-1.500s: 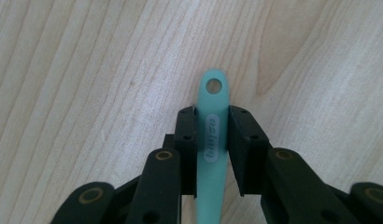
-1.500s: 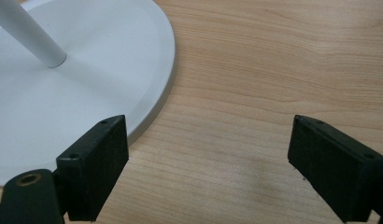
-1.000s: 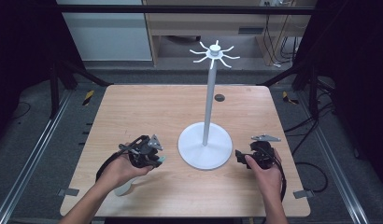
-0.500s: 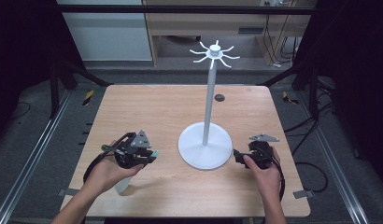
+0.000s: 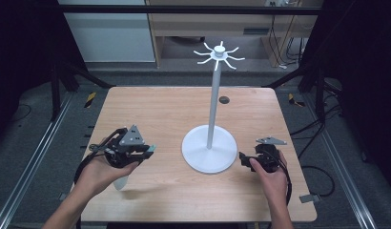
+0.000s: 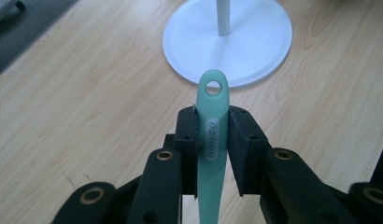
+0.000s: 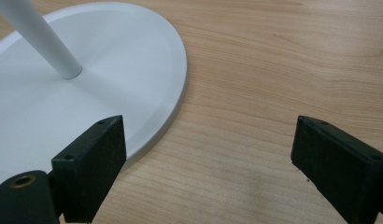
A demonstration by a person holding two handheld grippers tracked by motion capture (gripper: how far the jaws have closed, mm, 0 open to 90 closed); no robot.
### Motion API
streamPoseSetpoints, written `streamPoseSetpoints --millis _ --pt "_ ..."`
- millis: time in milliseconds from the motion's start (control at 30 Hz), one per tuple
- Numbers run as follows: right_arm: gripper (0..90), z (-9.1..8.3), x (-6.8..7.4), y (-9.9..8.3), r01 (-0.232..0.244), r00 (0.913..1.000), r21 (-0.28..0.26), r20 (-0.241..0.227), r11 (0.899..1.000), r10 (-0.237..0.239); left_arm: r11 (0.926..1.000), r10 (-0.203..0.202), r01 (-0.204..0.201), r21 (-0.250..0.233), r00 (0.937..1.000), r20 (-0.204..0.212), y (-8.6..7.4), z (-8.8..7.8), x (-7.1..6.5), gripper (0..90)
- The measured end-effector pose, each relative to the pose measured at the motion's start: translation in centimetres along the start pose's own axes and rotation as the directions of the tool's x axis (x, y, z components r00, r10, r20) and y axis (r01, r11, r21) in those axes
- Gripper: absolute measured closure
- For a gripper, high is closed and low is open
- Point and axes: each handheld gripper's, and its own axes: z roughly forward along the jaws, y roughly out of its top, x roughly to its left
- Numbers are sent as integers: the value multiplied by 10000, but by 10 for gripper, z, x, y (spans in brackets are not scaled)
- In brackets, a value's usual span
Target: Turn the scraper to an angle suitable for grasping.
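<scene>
Over the left side of the pale wooden table (image 5: pixel 174 109), my left gripper (image 6: pixel 212 140) clamps the flat mint-green plastic handle with a round hanging hole at its tip (image 6: pixel 213 135), its 2 jaws pressed on either side of the grip just below that hole. The hole points toward the white metal stand with a round base, a tall pole and a crown of short hooks (image 5: pixel 210 152). My right gripper (image 7: pixel 208 163) rests low just beside the base's rim, jaws spread wide and holding nothing. I judge the carry step is in hand: next I must lift the handle up to the crown, line the hole with 1 hook and thread it, perhaps steadying the base.
</scene>
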Motion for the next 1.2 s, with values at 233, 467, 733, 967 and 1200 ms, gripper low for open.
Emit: streamPoseSetpoints --millis 233,467,733,967,1200 --pt "108 -1 0 1 -19 10000 -19 -9 10000 19 9994 4 -13 -341 9997 -253 16 -8 0 747" --pt "106 -4 0 0 -62 10000 -102 -34 9999 61 9988 6 -13 -485 9999 -148 31 0 -1 747" --pt "106 -4 2 0 -21 10000 -70 -67 10000 20 9969 44 -63 -778 9997 -240 47 -3 -2 747" --pt "106 -4 2 0 -48 10000 -78 -39 10000 47 9931 -137 89 -1173 9991 -401 58 -12 0 747" --pt "106 -4 2 0 1 10000 -62 -3 10000 -1 9899 -167 85 -1413 9982 -571 70 -20 5 747"
